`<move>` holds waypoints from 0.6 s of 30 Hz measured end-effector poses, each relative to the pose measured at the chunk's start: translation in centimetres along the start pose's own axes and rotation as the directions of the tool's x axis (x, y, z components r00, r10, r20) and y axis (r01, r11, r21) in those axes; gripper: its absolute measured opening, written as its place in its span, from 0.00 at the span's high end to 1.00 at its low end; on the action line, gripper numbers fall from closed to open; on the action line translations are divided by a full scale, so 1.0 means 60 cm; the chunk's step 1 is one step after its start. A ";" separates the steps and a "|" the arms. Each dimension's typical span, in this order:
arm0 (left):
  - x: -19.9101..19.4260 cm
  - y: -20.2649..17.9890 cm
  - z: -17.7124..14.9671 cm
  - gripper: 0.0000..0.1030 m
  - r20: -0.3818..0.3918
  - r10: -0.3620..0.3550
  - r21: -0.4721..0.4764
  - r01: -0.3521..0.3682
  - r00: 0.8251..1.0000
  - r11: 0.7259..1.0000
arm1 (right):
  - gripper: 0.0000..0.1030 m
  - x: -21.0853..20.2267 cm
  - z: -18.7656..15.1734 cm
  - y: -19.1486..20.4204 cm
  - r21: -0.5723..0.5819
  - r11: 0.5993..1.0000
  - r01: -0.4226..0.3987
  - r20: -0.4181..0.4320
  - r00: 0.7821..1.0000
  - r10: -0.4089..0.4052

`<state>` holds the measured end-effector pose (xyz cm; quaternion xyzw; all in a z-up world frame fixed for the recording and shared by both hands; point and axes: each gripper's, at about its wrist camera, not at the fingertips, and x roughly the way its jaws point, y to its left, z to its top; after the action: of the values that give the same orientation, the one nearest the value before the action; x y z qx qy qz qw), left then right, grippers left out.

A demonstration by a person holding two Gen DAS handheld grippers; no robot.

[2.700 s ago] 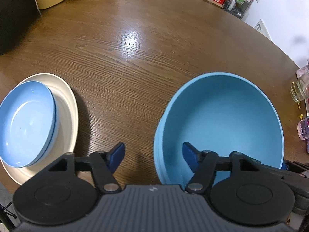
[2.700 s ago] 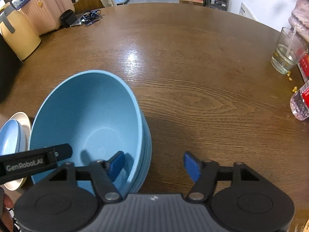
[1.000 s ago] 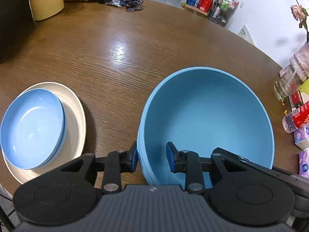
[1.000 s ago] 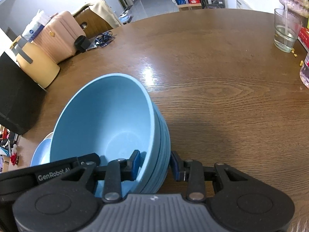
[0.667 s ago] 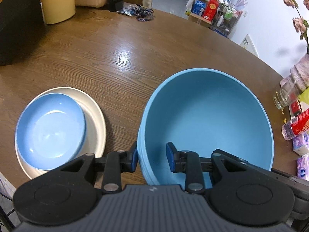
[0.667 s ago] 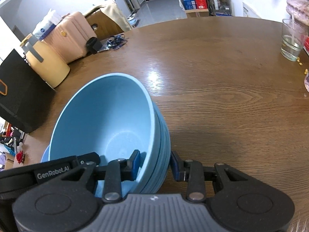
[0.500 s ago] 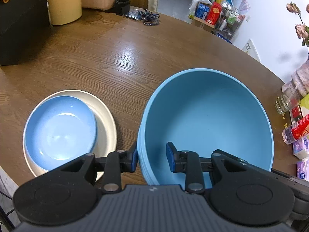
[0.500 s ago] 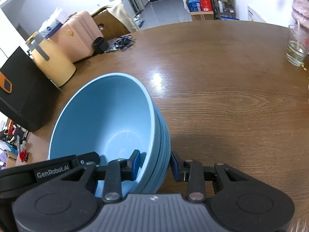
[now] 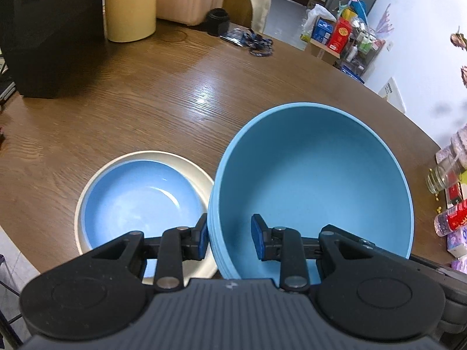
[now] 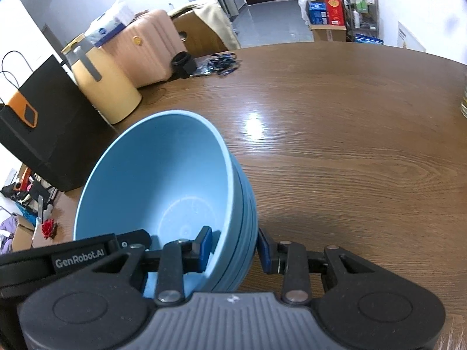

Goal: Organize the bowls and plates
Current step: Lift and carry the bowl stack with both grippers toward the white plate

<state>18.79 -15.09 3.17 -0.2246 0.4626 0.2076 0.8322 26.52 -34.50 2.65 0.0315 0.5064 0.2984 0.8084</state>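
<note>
One stack of deep matte blue bowls (image 9: 315, 175), with about four nested rims showing at its side. One shallow pale blue glossy bowl (image 9: 140, 201). One round cream plate (image 9: 204, 175). One clear drinking glass (image 9: 440, 175). One tall cream-yellow canister (image 9: 130, 5). Two black claws.

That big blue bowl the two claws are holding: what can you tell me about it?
The big blue bowl is really a nested stack of deep, matte, plastic-looking bowls, empty inside. The left gripper clamps its near rim, the right gripper another part of the rim, one pad inside and one outside. It sits tilted above the wooden table, beside a pale blue dish on a cream plate.
</note>
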 end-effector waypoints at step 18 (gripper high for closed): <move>-0.009 0.152 0.042 0.71 -0.030 0.045 -0.054 -0.046 0.999 0.997 | 0.68 0.057 -0.012 0.146 -0.033 0.999 -0.031 -0.048 0.998 0.030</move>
<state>15.19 -6.34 3.18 -0.2397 0.4738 0.2357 0.8139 23.02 -25.73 2.63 0.0186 0.5200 0.3198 0.7918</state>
